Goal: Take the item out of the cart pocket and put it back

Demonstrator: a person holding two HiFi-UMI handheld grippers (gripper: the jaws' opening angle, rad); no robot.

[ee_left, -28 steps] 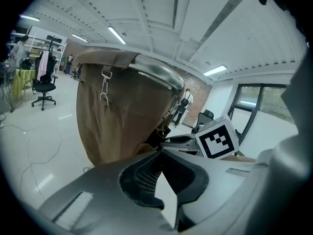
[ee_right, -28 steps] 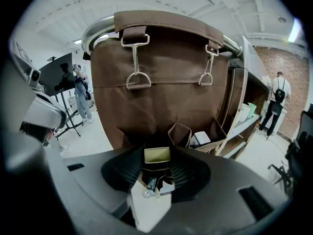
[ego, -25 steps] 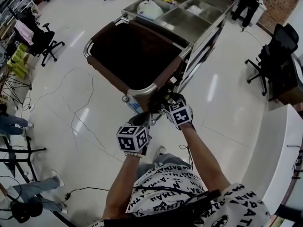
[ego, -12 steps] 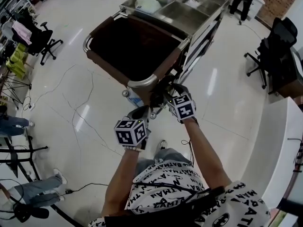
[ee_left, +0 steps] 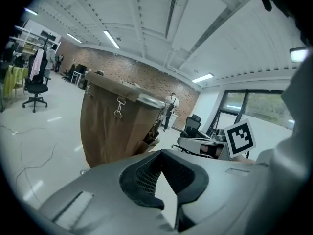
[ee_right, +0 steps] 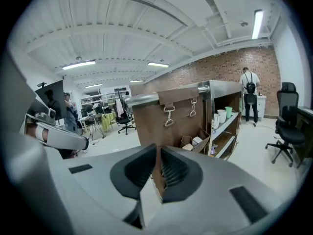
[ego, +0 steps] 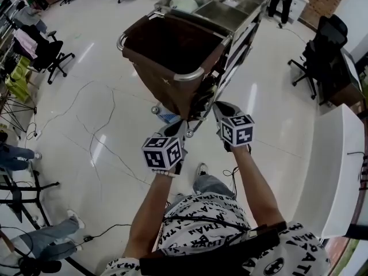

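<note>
Left tongs (ee_left: 163,173): grey moulded shells, black ribbed pads drawn together, nothing between.

Right tongs (ee_right: 157,170): same build. Jaws have just been closing and now leave only a thin slit. Brown cloth beyond shows through it; nothing gripped.

12 o'clock, close ahead: cart (ego: 191,75), with a brown fabric bag (ee_right: 161,124) hung from a tubular steel rim by metal snap hooks (ee_right: 168,115).

Low on the bag end, 1 o'clock of the right tongs: open brown pocket (ee_right: 188,143) with the pale item (ee_right: 197,141) inside. Too small to say what it is.

Farther: sheet-steel tray compartments (ego: 221,13), contents unclear. Cups (ee_right: 221,116) on a side shelf, partly cut off.
</note>
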